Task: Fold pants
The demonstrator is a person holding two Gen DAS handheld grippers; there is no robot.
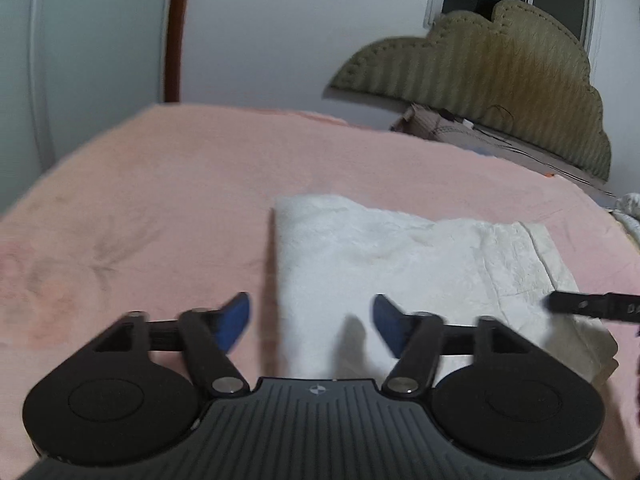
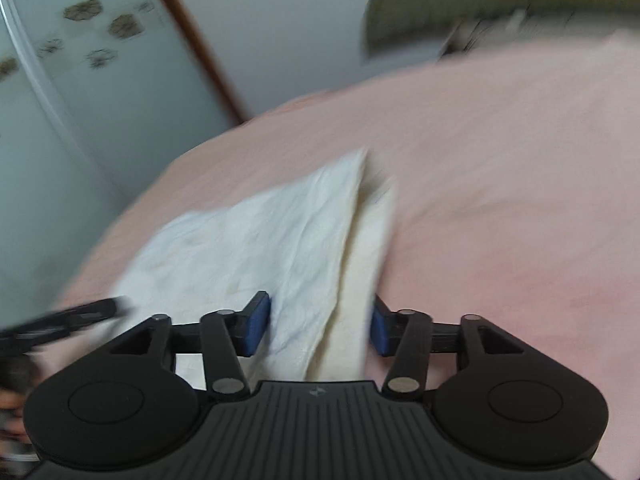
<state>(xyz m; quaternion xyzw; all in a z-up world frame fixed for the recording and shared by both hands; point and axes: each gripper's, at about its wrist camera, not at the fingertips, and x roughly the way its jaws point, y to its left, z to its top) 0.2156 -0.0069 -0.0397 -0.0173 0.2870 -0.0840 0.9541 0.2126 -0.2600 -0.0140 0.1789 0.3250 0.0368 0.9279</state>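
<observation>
On the pink bedsheet the white pants lie folded into a flat stack, likely just laid down: the left gripper and right gripper hover over it, jaws apart, holding nothing.

No words, numbers or brand names can be read anywhere; only a small round emblem marks the left claw's housing.

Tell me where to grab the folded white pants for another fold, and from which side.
Probably grip the white pants at the near corners of their layered open edge, coming in low from the near side: the cloth lies flat on the pink bedcover, so jaws must scoop under all layers.
</observation>
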